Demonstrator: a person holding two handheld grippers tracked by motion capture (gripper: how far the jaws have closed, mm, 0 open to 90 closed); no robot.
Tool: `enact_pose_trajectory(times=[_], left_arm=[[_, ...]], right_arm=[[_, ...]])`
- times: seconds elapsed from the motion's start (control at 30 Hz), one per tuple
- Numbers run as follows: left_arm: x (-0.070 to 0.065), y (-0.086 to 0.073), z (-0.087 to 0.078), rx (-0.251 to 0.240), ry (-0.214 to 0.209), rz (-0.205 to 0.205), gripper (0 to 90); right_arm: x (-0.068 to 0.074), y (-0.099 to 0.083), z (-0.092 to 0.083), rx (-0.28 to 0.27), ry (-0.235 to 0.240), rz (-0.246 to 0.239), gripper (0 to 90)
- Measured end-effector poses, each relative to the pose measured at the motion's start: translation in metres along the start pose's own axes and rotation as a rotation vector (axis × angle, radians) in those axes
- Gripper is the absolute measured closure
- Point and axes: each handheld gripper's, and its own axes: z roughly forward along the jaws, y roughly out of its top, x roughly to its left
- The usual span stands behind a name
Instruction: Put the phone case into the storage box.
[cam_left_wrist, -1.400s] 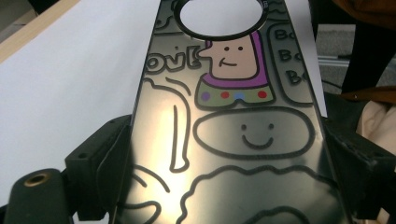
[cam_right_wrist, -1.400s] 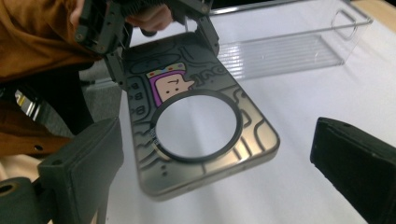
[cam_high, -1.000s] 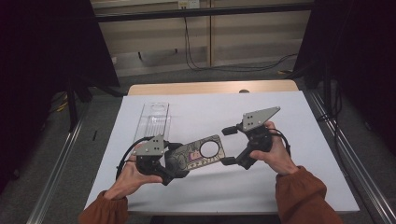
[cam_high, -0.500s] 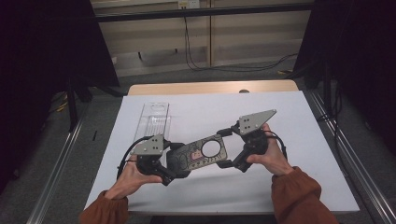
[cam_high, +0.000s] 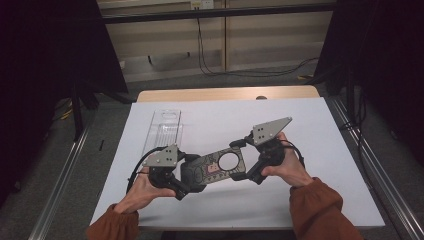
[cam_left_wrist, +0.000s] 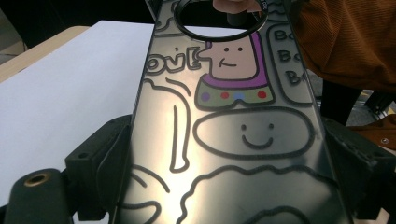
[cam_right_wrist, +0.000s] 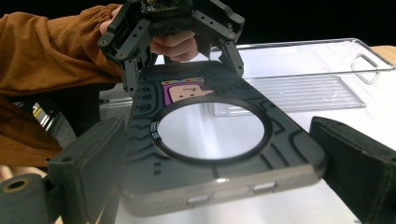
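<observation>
A dark phone case (cam_high: 217, 167) printed with cartoon figures and a round ring is held just above the white table. My left gripper (cam_high: 192, 175) is shut across the width of its left end. In the left gripper view the case (cam_left_wrist: 233, 140) runs away between both jaws. My right gripper (cam_high: 243, 161) straddles the ring end. In the right gripper view the case (cam_right_wrist: 210, 140) lies between the two jaws, which rest against its side edges, and the left gripper (cam_right_wrist: 183, 77) clamps the far end.
A clear plastic tray (cam_high: 162, 130) lies on the white tabletop (cam_high: 310, 125) behind the left hand, and it stands beyond the case in the right gripper view (cam_right_wrist: 303, 74). A wooden edge (cam_high: 225, 94) borders the far side. Metal rails run along both sides of the table.
The right gripper has slid a little down and left, closer onto the ring end of the case. The left hand and the case have stayed put.
</observation>
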Motion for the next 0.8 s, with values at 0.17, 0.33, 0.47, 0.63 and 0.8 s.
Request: enact_pose_trajectory(times=[0.17, 0.33, 0.47, 0.63, 0.8], left_arm=[[0.0002, -0.0004, 0.0004, 0.002, -0.004, -0.007, 12.5], [0.0003, -0.0011, 0.0013, 0.009, -0.007, -0.007, 12.5], [0.0009, -0.003, 0.0035, 0.003, -0.019, -0.013, 12.4], [0.0011, -0.0037, 0.005, 0.004, -0.023, -0.011, 12.2], [0.0014, -0.0043, 0.0044, -0.03, -0.023, -0.024, 12.3]], right_arm=[[0.0002, -0.0003, 0.0022, 0.018, 0.012, -0.005, 7.3], [0.0001, 0.0002, 0.0025, 0.039, 0.021, 0.002, 8.0], [-0.0005, 0.0001, 0.0007, 0.054, 0.032, 0.009, 9.0], [-0.0003, 0.0011, -0.0008, 0.068, 0.039, 0.013, 9.5], [-0.001, 0.0011, -0.0019, 0.052, 0.046, 0.012, 9.4]])
